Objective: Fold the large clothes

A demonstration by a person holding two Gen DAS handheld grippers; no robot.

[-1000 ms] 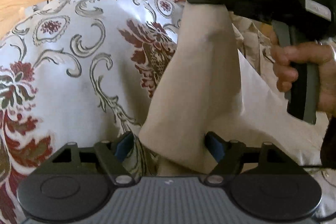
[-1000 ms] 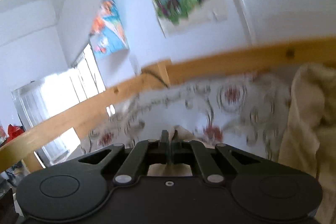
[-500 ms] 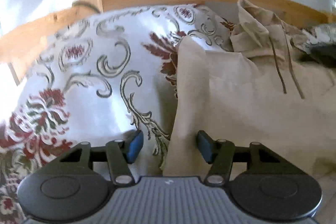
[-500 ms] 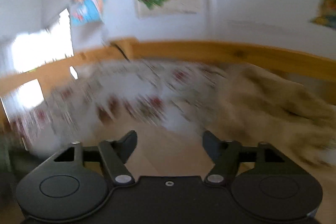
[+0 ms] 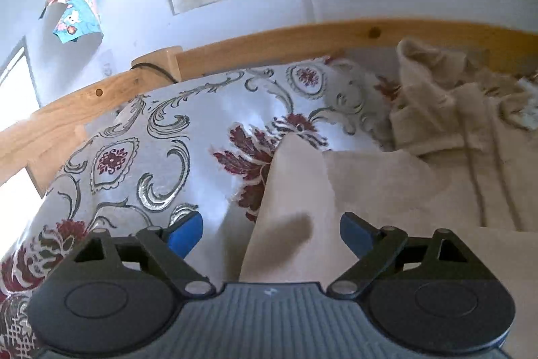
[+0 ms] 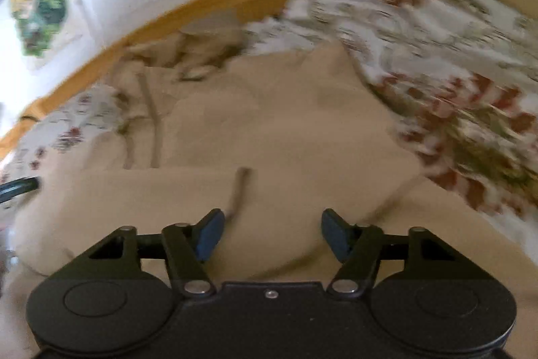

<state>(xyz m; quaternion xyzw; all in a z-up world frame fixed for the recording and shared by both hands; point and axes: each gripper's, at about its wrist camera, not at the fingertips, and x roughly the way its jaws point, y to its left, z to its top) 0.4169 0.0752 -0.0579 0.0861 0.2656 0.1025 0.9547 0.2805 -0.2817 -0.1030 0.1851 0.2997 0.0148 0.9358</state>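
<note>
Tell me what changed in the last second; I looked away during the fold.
The right gripper let go of the beige sleeve it held up; the sleeve now lies flat. Left gripper is opening, right closing, nothing gripped. The patterned bedspread stayed put.

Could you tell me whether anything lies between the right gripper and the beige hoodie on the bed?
Nothing visible does. The right gripper, its jaws closing with nothing pinched, looks straight onto the beige hoodie; only the hoodie's own drawstring lies ahead.

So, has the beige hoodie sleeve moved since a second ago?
Yes. The beige hoodie sleeve, then held up level with the wooden bed rail, now lies flat on the floral bedspread, below the rail.
</note>
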